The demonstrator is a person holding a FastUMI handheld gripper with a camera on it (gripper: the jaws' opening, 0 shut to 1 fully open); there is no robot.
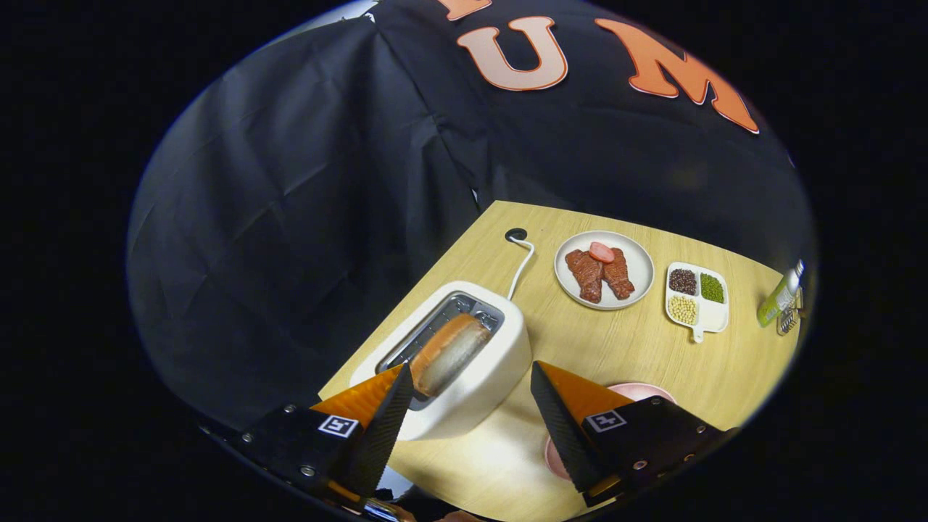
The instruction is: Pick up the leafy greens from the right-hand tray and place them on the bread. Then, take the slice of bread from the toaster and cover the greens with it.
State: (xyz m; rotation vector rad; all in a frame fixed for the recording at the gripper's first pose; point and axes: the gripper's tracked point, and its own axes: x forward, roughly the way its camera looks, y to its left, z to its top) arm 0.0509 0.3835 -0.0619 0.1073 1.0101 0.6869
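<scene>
Gripper: the gripper (471,377) hangs above the desk (623,348) with its two fingers (380,428) spread wide apart, gripping nothing; each finger has an orange back and a dark ribbed inner face.
Toaster: a white toaster (475,377) sits near the desk's left edge, just ahead of the fingers and mostly between them; the left fingertip lies over its near end in this view, and whether it touches cannot be told.
Bread: a slice of bread (449,353) with a brown crust stands in the toaster's slot, sticking up out of it, close beside the left fingertip but not clamped.
Cord: a white cord (523,264) runs from the toaster's far side to a black grommet (515,234) near the desk's far edge.
Meat plate: a round white plate (638,264) lies beyond the toaster toward the far edge, holding two reddish-brown pieces of meat (600,274) and a pink slice (601,251) on top of them.
Divided tray: a small white tray (714,317) with a handle lies just right of the plate; its compartments hold dark beans, green peas and pale beans.
Pink plate: a pink plate (641,391) is partly hidden under the right finger, near the desk's front edge; what lies on it is hidden.
Bottle: a green bottle (779,296) stands at the desk's right edge.
</scene>
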